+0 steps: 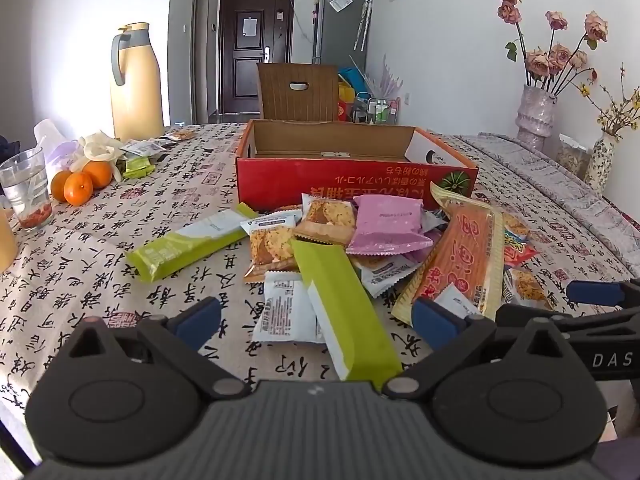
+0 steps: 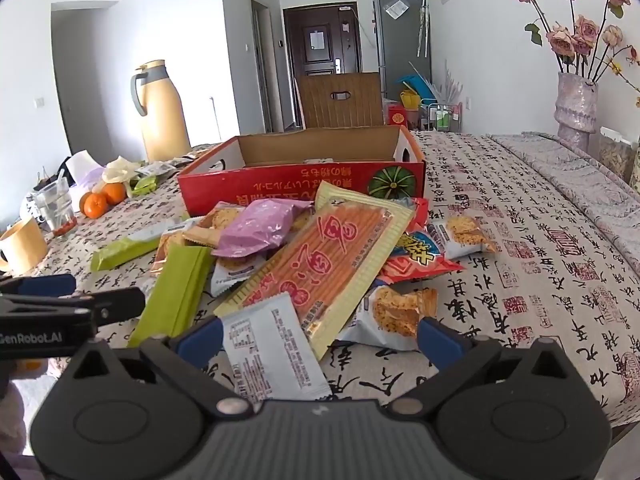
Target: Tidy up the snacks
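While I hover over the calligraphy-print tablecloth (image 1: 100,240) in a white-walled room, the red box (image 1: 356,176) sits open behind the snack pile (image 2: 304,248). My left gripper (image 1: 316,320) and right gripper (image 2: 320,336) both gape wide, holding nothing. I count two green bars, one pink packet, three oranges (image 1: 80,184).

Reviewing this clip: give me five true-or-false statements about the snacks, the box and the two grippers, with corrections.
1. The red box is packed full of snacks. False: its visible inside looks almost empty.
2. Both grippers have open jaws holding nothing. True: left gripper, right gripper.
3. The pink packet lies on the snack pile. True.
4. The oranges sit inside the box. False: they rest on the tablecloth.
5. The long orange packet stands upright. False: it lies flat on the pile.
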Demonstrator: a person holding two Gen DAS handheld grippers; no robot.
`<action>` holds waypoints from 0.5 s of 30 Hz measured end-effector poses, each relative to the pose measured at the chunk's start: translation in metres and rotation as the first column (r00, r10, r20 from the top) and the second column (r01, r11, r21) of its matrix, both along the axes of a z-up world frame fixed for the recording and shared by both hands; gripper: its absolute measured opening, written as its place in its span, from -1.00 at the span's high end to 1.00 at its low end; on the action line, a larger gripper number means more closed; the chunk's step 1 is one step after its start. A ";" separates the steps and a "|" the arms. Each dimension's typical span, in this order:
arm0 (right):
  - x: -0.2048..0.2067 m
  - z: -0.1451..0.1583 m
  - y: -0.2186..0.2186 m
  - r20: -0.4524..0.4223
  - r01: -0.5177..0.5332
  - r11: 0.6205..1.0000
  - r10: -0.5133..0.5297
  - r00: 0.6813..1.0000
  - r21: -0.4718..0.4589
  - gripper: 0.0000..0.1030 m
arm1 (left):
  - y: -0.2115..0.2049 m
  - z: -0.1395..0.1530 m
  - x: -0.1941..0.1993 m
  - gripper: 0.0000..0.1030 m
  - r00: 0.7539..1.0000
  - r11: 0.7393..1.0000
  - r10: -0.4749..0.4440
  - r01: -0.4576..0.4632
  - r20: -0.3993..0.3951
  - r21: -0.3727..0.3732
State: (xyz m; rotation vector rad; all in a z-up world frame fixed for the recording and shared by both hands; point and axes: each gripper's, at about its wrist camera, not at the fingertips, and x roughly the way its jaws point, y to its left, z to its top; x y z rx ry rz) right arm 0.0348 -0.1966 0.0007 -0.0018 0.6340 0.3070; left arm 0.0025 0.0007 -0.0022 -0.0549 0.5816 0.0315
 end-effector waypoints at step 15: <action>-0.002 -0.003 -0.002 -0.003 0.003 1.000 -0.003 1.000 0.004 -1.00 | 0.000 -0.001 -0.001 -1.00 1.000 1.000 0.000 0.000 -0.006 0.000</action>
